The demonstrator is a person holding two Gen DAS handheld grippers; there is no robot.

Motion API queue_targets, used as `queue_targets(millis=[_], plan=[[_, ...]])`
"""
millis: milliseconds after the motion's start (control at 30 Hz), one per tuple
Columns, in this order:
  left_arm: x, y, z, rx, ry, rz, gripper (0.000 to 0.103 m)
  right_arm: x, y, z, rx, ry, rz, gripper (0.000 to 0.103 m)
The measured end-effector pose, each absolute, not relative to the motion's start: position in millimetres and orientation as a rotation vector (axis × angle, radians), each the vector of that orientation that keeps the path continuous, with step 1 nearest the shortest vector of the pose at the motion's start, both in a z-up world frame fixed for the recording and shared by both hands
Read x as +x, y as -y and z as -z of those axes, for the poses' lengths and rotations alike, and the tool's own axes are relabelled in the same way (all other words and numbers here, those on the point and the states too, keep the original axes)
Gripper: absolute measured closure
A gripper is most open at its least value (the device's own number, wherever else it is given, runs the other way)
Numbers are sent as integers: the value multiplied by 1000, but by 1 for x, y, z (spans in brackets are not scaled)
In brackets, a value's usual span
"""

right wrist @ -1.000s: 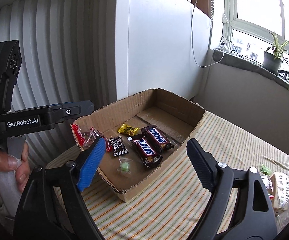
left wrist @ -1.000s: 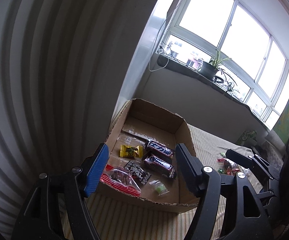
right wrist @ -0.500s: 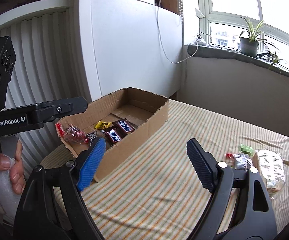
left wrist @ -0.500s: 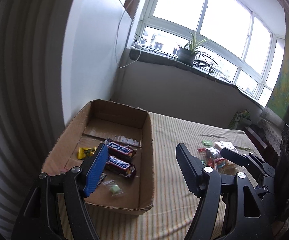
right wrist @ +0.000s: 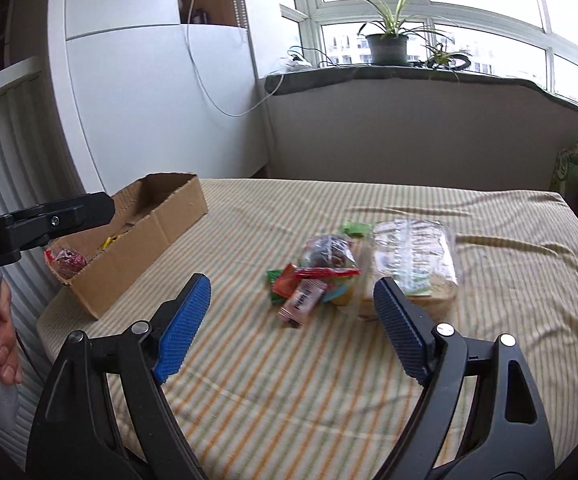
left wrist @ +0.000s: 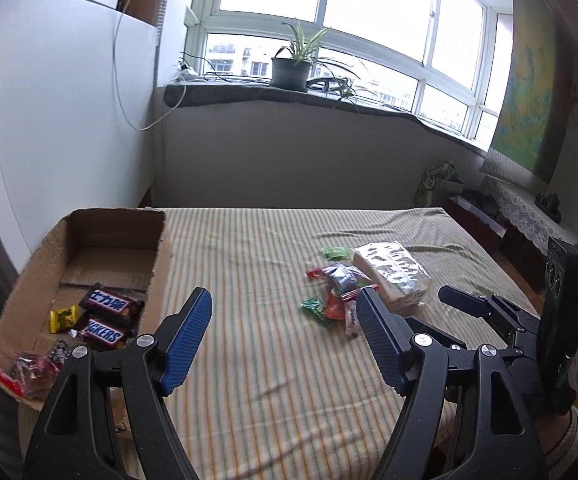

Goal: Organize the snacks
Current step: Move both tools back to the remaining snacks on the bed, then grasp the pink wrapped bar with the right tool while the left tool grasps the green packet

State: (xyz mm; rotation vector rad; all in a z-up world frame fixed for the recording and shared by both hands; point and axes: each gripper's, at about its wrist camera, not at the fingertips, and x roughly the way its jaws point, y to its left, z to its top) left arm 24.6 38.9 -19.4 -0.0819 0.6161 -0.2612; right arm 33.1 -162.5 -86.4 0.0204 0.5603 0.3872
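A cardboard box stands at the table's left end. It holds two Snickers bars, a yellow candy and a red-edged bag. To its right, a pile of small wrapped snacks lies beside a clear wrapped pack. My left gripper hovers over the cloth between box and pile, its jaws opening with nothing between them. In the right wrist view, my right gripper is open and empty, just short of the snack pile and the pack. The box sits at left.
A striped cloth covers the table. A white cabinet and ribbed wall stand behind the box. A potted plant sits on the windowsill. A person's hand grips the left tool's handle. Low furniture lies past the table's right edge.
Both grippers swung right, from over the box toward the snack pile. The box has slid to the left of both views and the pile has come toward the centre. Both stayed empty.
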Motion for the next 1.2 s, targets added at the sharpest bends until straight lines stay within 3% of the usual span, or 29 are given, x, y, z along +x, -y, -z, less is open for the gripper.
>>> queue_targets(millis=[367,700,767,867,933,1033,1200], plan=[[23,-37,31,-95,-648,273,28,34,166,97,17,-599,-387,17],[27,-53,61,-170,-699,295,28,73,151,132,90,-799,-429,18],[30,-55,67,-193,-712,304,28,82,146,136,94,-824,-431,35],[34,-58,77,-213,-736,323,28,97,138,140,82,-848,-416,49],[39,-57,83,-219,-756,329,28,106,133,142,73,-864,-415,53],[46,-56,88,-232,-773,338,28,113,130,142,58,-869,-412,83],[64,-41,92,-201,-800,349,28,109,135,146,45,-876,-425,83]])
